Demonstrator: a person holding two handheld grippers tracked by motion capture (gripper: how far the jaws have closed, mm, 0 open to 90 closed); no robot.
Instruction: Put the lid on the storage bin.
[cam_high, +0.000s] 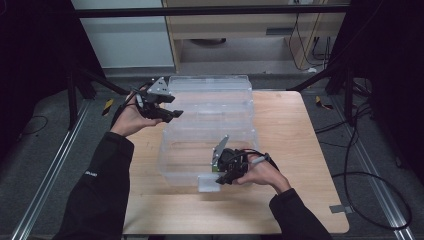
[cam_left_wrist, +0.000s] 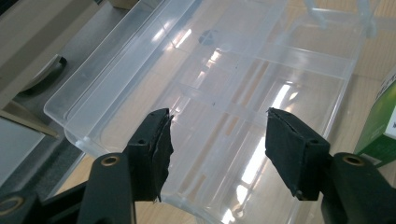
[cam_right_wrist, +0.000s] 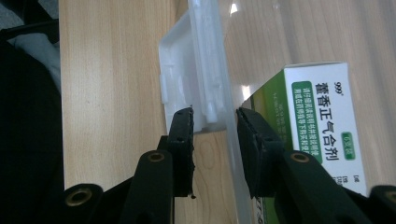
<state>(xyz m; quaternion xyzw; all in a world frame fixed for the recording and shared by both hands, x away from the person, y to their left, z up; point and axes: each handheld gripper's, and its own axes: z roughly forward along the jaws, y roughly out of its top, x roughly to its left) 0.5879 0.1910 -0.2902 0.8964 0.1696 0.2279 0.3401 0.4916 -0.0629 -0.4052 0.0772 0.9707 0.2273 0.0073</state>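
Observation:
A clear plastic storage box stands on the wooden table, its lid lying open behind it. My left gripper hovers at the lid's left side, tilted over it. In the left gripper view it stands open with nothing between its pads, the clear lid beneath. My right gripper is at the box's front wall. In the right gripper view it is shut on that wall at the white latch. A green and white medicine carton stands inside, just behind the wall.
The carton's green edge shows at the right of the left gripper view. Bare tabletop lies right of the box and along the front edge. Black frame legs and cables flank the table on the floor.

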